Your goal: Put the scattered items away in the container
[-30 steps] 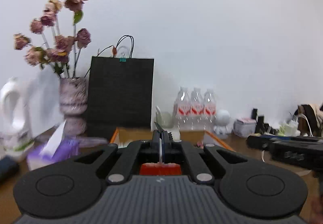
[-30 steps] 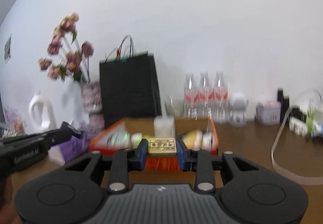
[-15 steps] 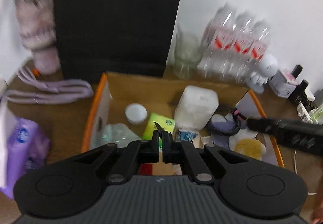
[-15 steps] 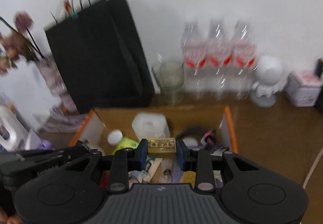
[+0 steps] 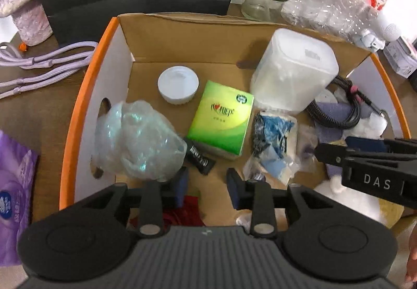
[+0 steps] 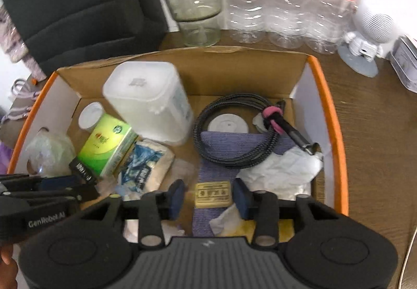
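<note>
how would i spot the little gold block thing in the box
Look in the orange-rimmed cardboard box, at its near side between the open right tool fingers. The gold block lies on purple cloth: small, flat, rectangular, stamped with lettering.

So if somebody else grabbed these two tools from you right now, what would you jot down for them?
Left hand-held gripper: open, empty, over the cardboard box.
Right hand-held gripper: open, over the same box; the small yellow block lies between its fingers, not gripped, on the purple cloth.
Already in the box: green tissue pack, white jar, black cable, crumpled bag.
Left to do: nothing loose in view looks obviously part of the job; check the table around the box.
</note>
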Action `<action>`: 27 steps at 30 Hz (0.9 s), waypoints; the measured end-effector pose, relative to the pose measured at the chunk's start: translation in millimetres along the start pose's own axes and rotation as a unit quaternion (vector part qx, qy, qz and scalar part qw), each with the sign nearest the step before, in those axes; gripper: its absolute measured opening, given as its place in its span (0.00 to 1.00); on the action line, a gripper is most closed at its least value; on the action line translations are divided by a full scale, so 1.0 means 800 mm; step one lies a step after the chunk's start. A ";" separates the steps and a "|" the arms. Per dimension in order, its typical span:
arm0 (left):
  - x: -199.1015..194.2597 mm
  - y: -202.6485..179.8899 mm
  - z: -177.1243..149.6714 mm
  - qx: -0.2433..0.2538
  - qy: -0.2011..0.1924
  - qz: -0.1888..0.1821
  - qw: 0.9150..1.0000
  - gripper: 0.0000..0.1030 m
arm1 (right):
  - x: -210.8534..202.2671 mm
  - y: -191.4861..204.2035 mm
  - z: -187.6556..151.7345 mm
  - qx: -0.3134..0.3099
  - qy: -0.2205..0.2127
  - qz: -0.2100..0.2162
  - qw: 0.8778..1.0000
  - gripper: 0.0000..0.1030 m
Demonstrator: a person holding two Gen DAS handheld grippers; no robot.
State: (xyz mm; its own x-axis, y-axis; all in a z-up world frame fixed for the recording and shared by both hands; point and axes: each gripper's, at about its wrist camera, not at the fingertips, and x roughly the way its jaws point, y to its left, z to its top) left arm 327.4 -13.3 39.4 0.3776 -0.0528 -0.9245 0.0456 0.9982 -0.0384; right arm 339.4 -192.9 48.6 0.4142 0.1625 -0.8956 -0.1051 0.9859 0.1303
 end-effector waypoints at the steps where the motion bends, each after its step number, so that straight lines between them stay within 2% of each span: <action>1: -0.003 -0.002 -0.002 0.002 0.000 0.007 1.000 0.33 | 0.000 0.003 -0.002 -0.012 -0.005 0.001 1.000 0.52; 3: -0.018 0.004 -0.007 -0.014 -0.015 0.004 1.000 0.34 | -0.002 0.005 -0.007 -0.022 -0.016 0.004 1.000 0.53; 5: -0.047 0.008 -0.010 -0.018 -0.039 -0.009 0.999 0.38 | -0.018 0.003 -0.009 -0.001 -0.026 0.008 1.000 0.56; 8: -0.107 0.017 -0.011 -0.031 -0.073 -0.018 0.997 0.48 | -0.060 -0.001 -0.008 0.027 -0.039 0.035 0.998 0.70; 10: -0.144 0.027 -0.011 -0.058 -0.073 -0.023 0.995 0.55 | -0.098 0.001 -0.006 0.032 -0.052 0.020 0.998 0.76; 12: -0.167 0.037 -0.009 -0.079 -0.072 -0.027 0.994 0.73 | -0.129 0.003 -0.004 0.033 -0.066 -0.002 0.997 0.84; 13: -0.176 0.036 -0.012 -0.077 -0.079 -0.026 0.994 0.78 | -0.144 0.002 -0.005 0.035 -0.070 -0.009 0.997 0.87; 15: -0.194 0.028 -0.025 -0.060 -0.105 -0.011 0.993 0.92 | -0.167 -0.002 -0.012 0.041 -0.075 -0.012 0.996 0.88; 16: -0.200 0.023 -0.035 -0.051 -0.126 0.001 0.991 0.96 | -0.175 -0.006 -0.019 0.043 -0.081 -0.010 0.996 0.88; 18: -0.205 0.006 -0.063 -0.030 -0.188 0.025 0.981 0.99 | -0.187 -0.004 -0.040 0.043 -0.110 -0.018 0.993 0.88; 19: -0.208 -0.002 -0.079 -0.013 -0.231 0.030 0.972 1.00 | -0.190 0.000 -0.054 0.040 -0.141 -0.026 0.989 0.88; 21: -0.212 -0.008 -0.112 0.025 -0.318 0.032 0.947 1.00 | -0.202 0.010 -0.086 0.027 -0.233 -0.035 0.972 0.88; 22: -0.215 -0.011 -0.126 0.038 -0.347 0.035 0.936 1.00 | -0.208 0.014 -0.107 0.020 -0.287 -0.033 0.957 0.88; 23: -0.218 -0.012 -0.136 0.043 -0.363 0.037 0.930 1.00 | -0.212 0.017 -0.125 0.016 -0.326 -0.029 0.945 0.88; 25: -0.224 -0.008 -0.148 0.037 -0.374 0.024 0.926 1.00 | -0.210 0.018 -0.147 0.015 -0.359 -0.017 0.933 0.89; 27: -0.228 -0.007 -0.151 0.024 -0.379 0.012 0.925 1.00 | -0.205 0.020 -0.155 0.015 -0.360 -0.012 0.933 0.89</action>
State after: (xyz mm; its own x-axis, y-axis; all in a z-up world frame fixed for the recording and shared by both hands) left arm 146.3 -5.8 162.5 0.9182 -0.0539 -0.3923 0.0639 0.9979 0.0126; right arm 157.7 -208.6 145.1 0.9168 0.1141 -0.3827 -0.0666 0.9886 0.1353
